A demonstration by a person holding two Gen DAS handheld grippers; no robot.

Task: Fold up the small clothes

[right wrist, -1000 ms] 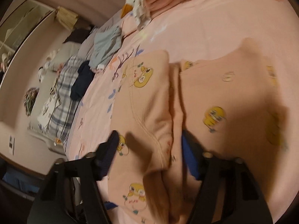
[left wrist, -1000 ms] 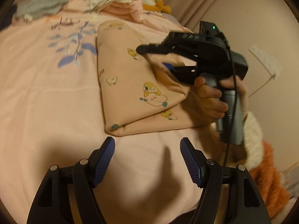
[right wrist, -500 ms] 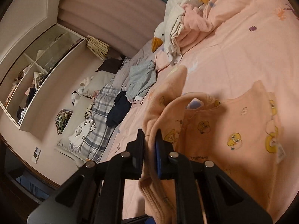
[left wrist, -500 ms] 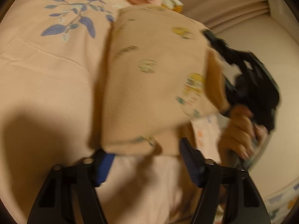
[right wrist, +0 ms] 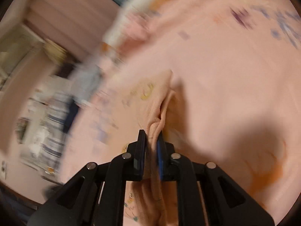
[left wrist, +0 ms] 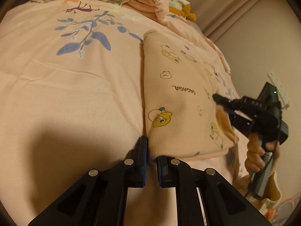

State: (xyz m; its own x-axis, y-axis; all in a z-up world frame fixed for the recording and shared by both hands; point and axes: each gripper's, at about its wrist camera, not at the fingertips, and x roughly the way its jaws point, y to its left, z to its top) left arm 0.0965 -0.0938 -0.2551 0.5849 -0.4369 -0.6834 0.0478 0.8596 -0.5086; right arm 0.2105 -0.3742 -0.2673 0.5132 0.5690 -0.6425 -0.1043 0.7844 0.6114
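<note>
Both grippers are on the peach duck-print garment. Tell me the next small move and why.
Probably carry both pinched edges together up and across to make the next fold. The left gripper is closing on the near corner of the peach garment, the right gripper pinches bunched fabric at the opposite edge, its jaws easing slightly, and the garment lies partly folded on the pink bedspread.

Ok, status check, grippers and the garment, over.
Left gripper closing on peach garment corner. Right gripper easing open, fabric between pads. Clothes pile far off, nothing blocking.
</note>
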